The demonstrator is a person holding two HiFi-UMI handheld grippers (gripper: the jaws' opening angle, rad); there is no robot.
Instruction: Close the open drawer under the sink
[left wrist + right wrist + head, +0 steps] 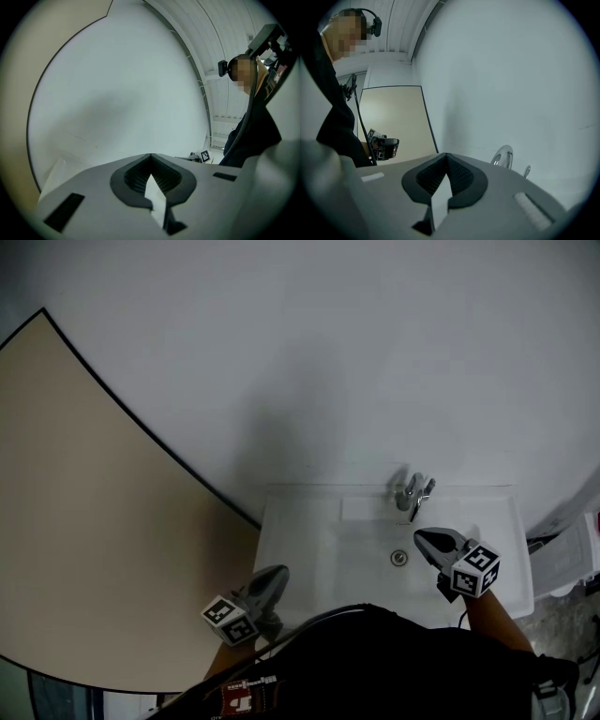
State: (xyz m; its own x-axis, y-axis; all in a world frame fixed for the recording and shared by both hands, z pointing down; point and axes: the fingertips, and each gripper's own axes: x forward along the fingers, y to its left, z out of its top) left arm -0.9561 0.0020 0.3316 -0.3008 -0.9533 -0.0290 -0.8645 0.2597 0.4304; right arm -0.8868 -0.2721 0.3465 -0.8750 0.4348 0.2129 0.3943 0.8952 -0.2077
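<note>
The drawer shows in no view; it is presumed to lie below the sink (309,540), hidden by the person's body. The left tool (274,576) and right tool (424,539) are held at sink level, jaws together and empty. A rigid sliding front is expected, best pushed at its middle.

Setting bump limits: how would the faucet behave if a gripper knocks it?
The faucet looks like chromed metal mounted on the sink, so its body likely stays rigid. Its lever probably pivots under a light push. The shiny finish would likely be slippery for the shut right gripper near it.
</note>
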